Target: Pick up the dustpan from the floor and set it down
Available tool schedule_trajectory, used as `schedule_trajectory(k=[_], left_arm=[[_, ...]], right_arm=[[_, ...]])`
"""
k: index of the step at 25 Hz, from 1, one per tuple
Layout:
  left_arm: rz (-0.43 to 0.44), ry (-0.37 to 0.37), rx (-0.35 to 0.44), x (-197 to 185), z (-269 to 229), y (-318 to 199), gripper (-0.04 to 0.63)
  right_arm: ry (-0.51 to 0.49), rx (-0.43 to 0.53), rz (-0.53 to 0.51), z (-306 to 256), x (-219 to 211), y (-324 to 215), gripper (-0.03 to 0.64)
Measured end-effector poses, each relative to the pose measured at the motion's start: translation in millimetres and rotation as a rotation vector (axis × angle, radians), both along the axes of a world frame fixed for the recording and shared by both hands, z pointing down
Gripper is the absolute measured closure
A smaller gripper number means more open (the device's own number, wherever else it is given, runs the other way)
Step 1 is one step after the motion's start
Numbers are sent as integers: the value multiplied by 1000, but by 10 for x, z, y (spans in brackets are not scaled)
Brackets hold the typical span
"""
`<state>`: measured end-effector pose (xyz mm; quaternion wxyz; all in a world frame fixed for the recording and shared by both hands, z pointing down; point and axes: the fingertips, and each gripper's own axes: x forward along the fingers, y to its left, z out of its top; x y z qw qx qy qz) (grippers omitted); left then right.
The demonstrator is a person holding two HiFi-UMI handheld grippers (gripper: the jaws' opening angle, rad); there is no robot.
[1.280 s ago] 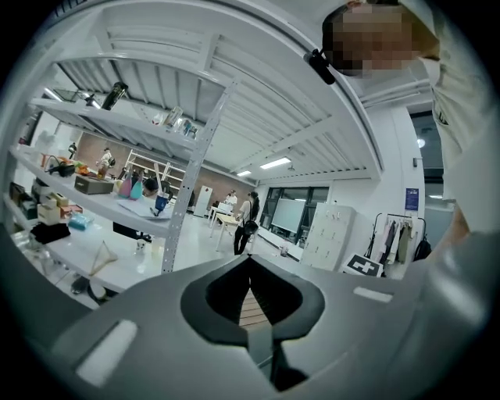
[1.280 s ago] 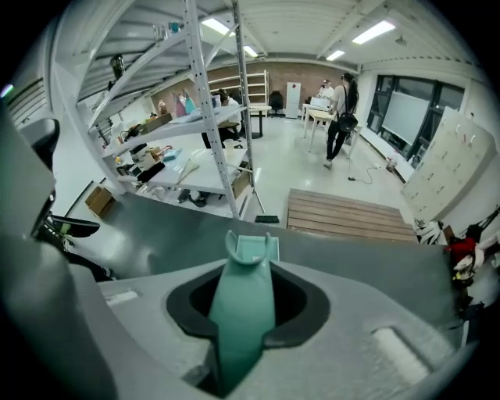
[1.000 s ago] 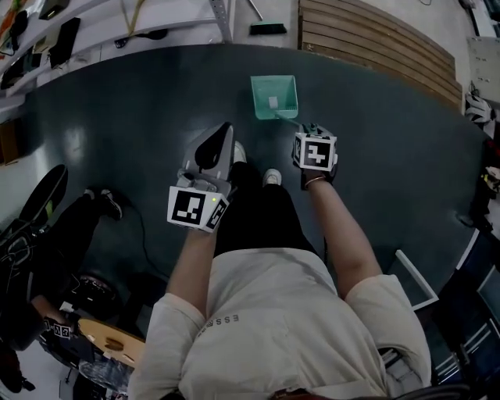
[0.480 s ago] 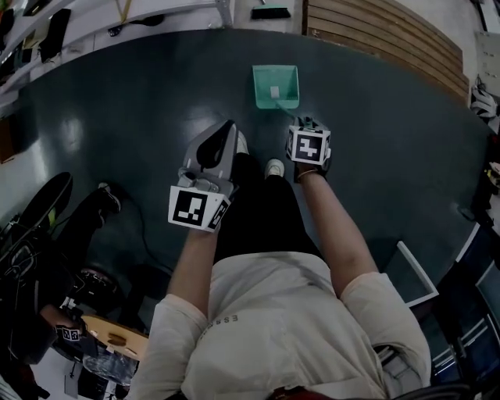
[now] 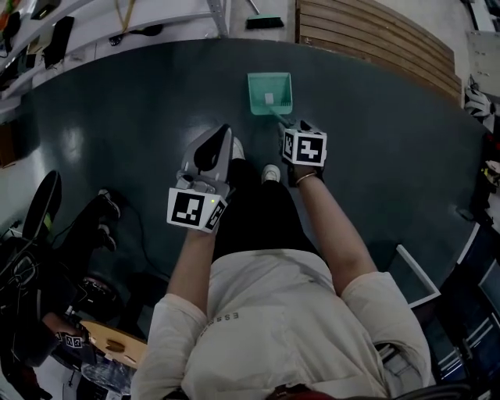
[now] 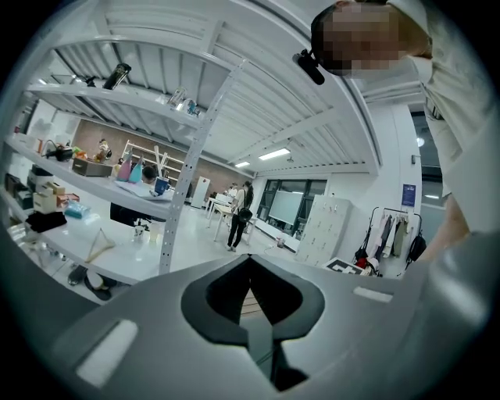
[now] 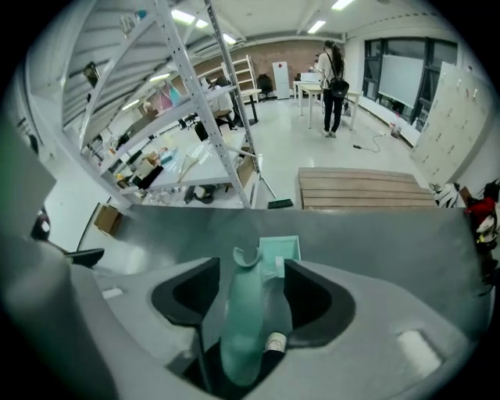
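Note:
The teal dustpan (image 5: 269,92) lies on the dark floor ahead of my feet, its handle (image 5: 278,117) running back toward my right gripper (image 5: 291,130). In the right gripper view the handle (image 7: 244,312) lies between the jaws, with the pan (image 7: 279,251) beyond it. The right gripper (image 7: 251,273) points steeply down and its jaws are opening: a gap shows on the handle's right side and the pads do not press it. My left gripper (image 5: 225,131) hangs level left of my legs, its tips (image 6: 250,262) meeting on nothing.
A slatted wooden platform (image 5: 375,35) lies beyond the dustpan at the upper right, with a brush (image 5: 266,22) beside it. Metal shelving (image 5: 117,23) lines the far left. Black gear (image 5: 43,207) crowds the left, a white frame (image 5: 418,273) the right. Someone stands far off (image 7: 332,66).
My right gripper has shifted a little left and closer to the dustpan's pan. The left gripper has kept its place.

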<state>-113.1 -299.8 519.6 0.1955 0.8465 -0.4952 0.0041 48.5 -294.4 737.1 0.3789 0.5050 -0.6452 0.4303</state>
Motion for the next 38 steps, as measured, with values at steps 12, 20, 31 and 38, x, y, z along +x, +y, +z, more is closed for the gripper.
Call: schedule_trajectory(k=[12,20,31,38], left_arm=[[30,-60,177,307,-971,394,580],[6,-137,334,628,-1778,799,580],[-18,-58,331,743,-1832,1925,580],[-19,-67,314,685,-1783,3040,581]], right_arm=[[36,499,-112,-2069,279,168,623],[-76,805,-241,-3094,390,482,623],[-176,812,-234,-3192,625,1637,624],[-164,829,-221,-3251,646,2656,624]])
